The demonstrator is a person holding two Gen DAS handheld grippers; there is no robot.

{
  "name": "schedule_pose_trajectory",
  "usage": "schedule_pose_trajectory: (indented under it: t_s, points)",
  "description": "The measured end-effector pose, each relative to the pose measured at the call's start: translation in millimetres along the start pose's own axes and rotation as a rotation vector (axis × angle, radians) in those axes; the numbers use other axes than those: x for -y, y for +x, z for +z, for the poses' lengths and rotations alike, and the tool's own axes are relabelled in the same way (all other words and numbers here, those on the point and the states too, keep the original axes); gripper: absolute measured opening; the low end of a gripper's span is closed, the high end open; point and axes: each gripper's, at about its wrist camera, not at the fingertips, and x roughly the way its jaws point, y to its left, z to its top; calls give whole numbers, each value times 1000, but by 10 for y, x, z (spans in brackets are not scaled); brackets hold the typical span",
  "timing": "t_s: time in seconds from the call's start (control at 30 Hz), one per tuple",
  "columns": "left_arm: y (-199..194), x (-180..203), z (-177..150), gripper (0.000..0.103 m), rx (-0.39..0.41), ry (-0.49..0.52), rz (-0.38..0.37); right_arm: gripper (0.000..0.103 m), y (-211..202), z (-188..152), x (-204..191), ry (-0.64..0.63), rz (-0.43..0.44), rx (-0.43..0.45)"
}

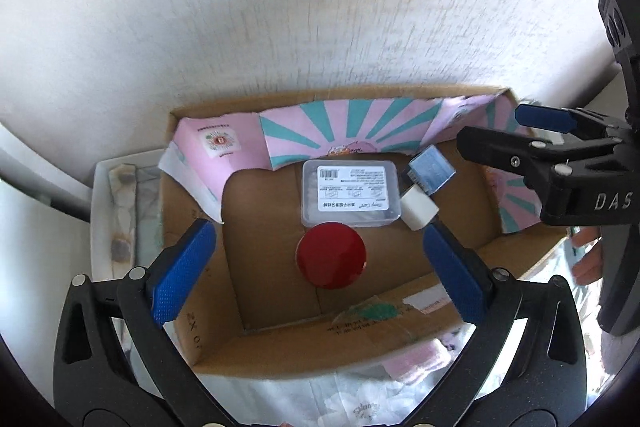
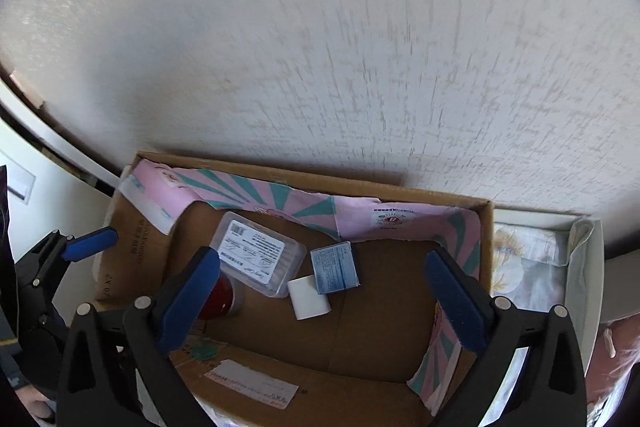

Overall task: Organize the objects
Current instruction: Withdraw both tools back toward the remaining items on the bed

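An open cardboard box (image 1: 400,311) (image 2: 132,247) with a pink and teal paper lining stands against a white wall. Inside lie a red-lidded jar (image 1: 331,254) (image 2: 219,297), a clear plastic case with a white label (image 1: 351,194) (image 2: 256,255), a small blue box (image 1: 431,169) (image 2: 335,267) and a small white block (image 1: 418,207) (image 2: 309,297). My left gripper (image 1: 320,275) (image 2: 90,245) is open and empty above the jar. My right gripper (image 2: 324,303) (image 1: 532,131) is open and empty over the box's right half.
A white tray with floral cloth (image 2: 532,259) (image 1: 120,211) sits beside the box. The box rests on a floral plastic sheet (image 1: 360,399). The white wall (image 1: 300,7) rises directly behind the box.
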Motion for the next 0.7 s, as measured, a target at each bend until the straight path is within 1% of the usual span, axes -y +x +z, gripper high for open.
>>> schedule_pose_trajectory:
  t_s: [0.1, 0.13, 0.17, 0.23, 0.4, 0.47, 0.53, 0.6, 0.7]
  points:
    - [-241, 5, -24, 103, 52, -4, 11, 102, -197, -27, -55, -27, -8, 47]
    - [-388, -41, -3, 103, 67, -6, 15, 102, -259, -46, -59, -26, -8, 52]
    - [-499, -57, -3, 103, 76, -9, 19, 102, -328, -72, -70, -21, -8, 53]
    - [-887, -158, -32, 103, 103, -17, 27, 102, -391, -132, -130, -14, -5, 32]
    - [-1343, -219, -164, 103, 168, -42, 35, 102, -785, -316, -209, -14, -36, 64]
    - [-1513, -230, -233, 103, 196, -53, 46, 103, -979, -422, -260, -6, -41, 109]
    - [-1674, -239, -322, 103, 238, -72, 89, 103, -1118, -499, -283, 3, -43, 139]
    - [-1822, -246, -404, 103, 280, -85, 106, 103, -1270, -595, -325, 10, -48, 176]
    - [-1997, -275, -551, 103, 319, -101, 89, 103, -1484, -769, -427, -4, -88, 248]
